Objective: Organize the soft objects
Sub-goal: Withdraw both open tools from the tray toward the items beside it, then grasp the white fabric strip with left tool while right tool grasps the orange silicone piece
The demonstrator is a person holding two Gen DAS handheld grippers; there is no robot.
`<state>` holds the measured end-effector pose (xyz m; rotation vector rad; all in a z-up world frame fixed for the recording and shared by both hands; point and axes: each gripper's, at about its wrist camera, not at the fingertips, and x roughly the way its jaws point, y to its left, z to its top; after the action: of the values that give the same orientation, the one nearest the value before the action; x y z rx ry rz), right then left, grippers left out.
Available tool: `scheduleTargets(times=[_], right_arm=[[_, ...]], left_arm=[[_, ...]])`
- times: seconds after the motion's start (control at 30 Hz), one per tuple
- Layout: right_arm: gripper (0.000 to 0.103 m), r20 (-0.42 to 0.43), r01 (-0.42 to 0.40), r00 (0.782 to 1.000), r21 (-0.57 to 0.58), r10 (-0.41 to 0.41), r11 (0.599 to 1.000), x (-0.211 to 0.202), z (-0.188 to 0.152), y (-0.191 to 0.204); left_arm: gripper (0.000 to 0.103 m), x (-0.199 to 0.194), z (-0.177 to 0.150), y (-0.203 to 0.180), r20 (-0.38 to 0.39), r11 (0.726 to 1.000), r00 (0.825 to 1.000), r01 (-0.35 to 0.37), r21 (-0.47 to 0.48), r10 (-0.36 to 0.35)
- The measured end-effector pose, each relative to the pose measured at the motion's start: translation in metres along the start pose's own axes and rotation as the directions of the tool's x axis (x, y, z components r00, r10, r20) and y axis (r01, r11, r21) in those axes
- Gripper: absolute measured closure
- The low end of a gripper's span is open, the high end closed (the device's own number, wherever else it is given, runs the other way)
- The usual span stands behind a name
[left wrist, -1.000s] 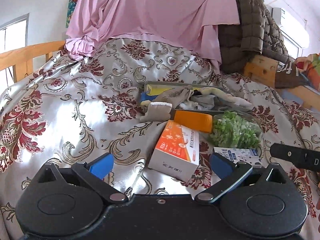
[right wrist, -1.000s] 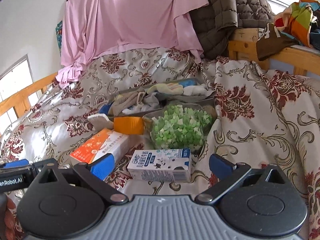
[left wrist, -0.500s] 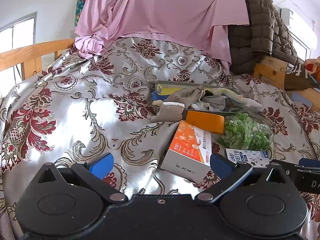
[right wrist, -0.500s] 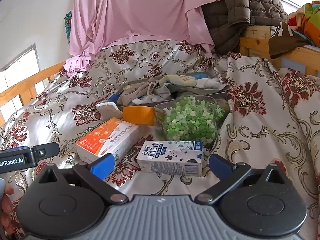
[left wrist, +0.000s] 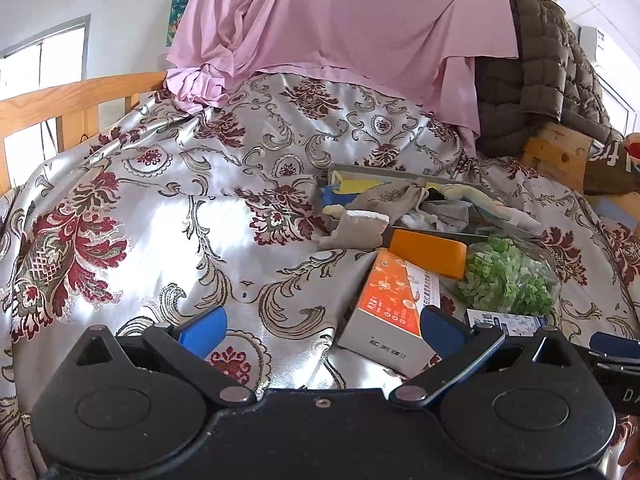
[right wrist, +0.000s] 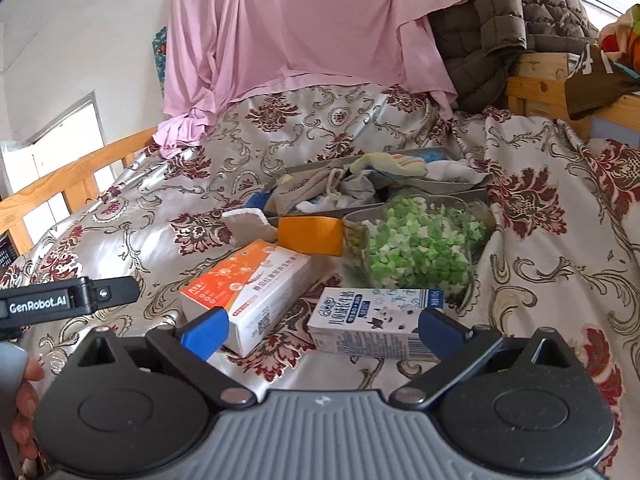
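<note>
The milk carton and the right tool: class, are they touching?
Apart. The right wrist view shows the open right tool short of the milk carton, its fingers holding nothing.

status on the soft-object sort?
Done: several socks already sit in the grey tray. In hand: nothing; left gripper and right gripper both open. Left: one grey sock hangs outside the tray, beside the orange box.

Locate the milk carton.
In the right wrist view, the milk carton lies on the bedspread, just below the green bag, right of the orange box.
</note>
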<state>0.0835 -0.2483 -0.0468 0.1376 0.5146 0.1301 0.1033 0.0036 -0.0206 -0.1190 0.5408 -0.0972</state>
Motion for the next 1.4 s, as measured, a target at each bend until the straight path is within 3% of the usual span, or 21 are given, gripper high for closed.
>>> scheduleTargets(times=[0.47, 0.93, 1.03, 1.23, 1.4], right_arm=[[0.0, -0.001, -0.039, 0.999, -0.016, 0.039, 0.999, 0.004, 0.001, 0.004], [0.0, 0.026, -0.055, 0.998, -0.043, 0.056, 0.998, 0.04, 0.012, -0.007], [0.0, 0.036, -0.078, 0.996, -0.053, 0.08, 0.996, 0.051, 0.017, -0.008], [0.0, 0.038, -0.235, 0.971, 0.006, 0.234, 0.972, 0.07, 0.026, -0.004], [0.0, 0.016, -0.257, 0.966, -0.006, 0.257, 0.966, 0.091, 0.027, 0.002]], left_arm=[[0.001, 0.018, 0.011, 0.003, -0.02, 0.997, 1.0, -0.021, -0.071, 0.02], [0.001, 0.07, 0.03, 0.004, -0.078, 0.998, 0.997, -0.01, -0.068, 0.005], [0.001, 0.084, 0.038, 0.002, -0.082, 0.999, 0.997, 0.001, -0.044, -0.005], [0.001, 0.112, 0.057, -0.002, -0.081, 0.998, 0.996, 0.041, 0.046, -0.037], [0.001, 0.133, 0.072, -0.005, -0.065, 0.977, 0.994, 0.098, 0.187, -0.088]])
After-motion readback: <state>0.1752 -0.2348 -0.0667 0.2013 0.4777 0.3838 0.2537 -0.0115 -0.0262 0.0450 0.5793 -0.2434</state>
